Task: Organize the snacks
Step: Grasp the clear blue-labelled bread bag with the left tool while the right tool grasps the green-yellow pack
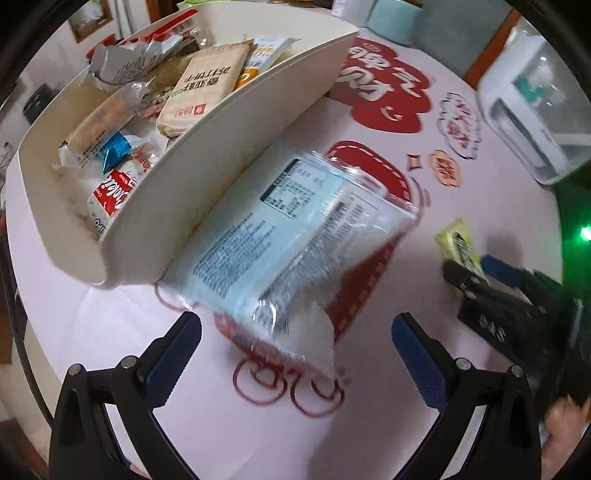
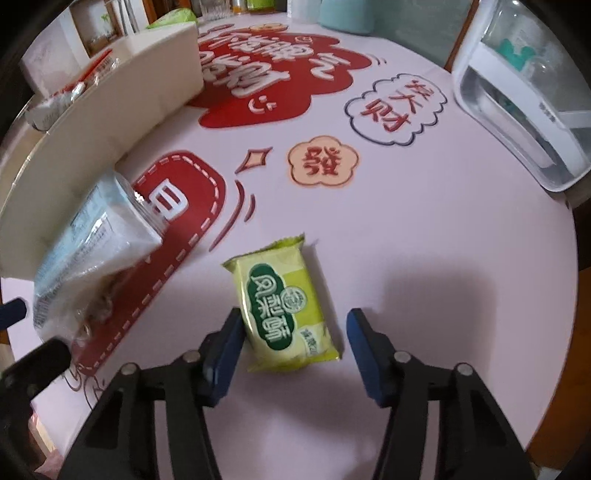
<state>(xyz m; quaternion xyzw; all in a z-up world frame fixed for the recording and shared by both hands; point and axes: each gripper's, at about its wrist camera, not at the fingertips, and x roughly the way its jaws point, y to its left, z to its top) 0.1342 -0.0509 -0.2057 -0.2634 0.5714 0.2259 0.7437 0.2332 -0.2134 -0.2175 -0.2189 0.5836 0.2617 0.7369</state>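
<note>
A cream bin (image 1: 236, 155) holds several snack packets; it also shows in the right wrist view (image 2: 110, 122). A pale blue and clear snack bag (image 1: 280, 236) leans against the bin's side wall, blurred; it also shows in the right wrist view (image 2: 92, 251). My left gripper (image 1: 295, 332) is open just below the bag, apart from it. A green pastry packet (image 2: 284, 306) lies flat on the table and shows in the left wrist view (image 1: 460, 247). My right gripper (image 2: 293, 328) is open, its fingers on either side of the packet's near end.
The round table (image 2: 424, 240) has a pink cloth with red printed designs. A white and clear appliance (image 2: 524, 92) stands at the far right edge. Light blue containers (image 2: 343, 14) stand at the back.
</note>
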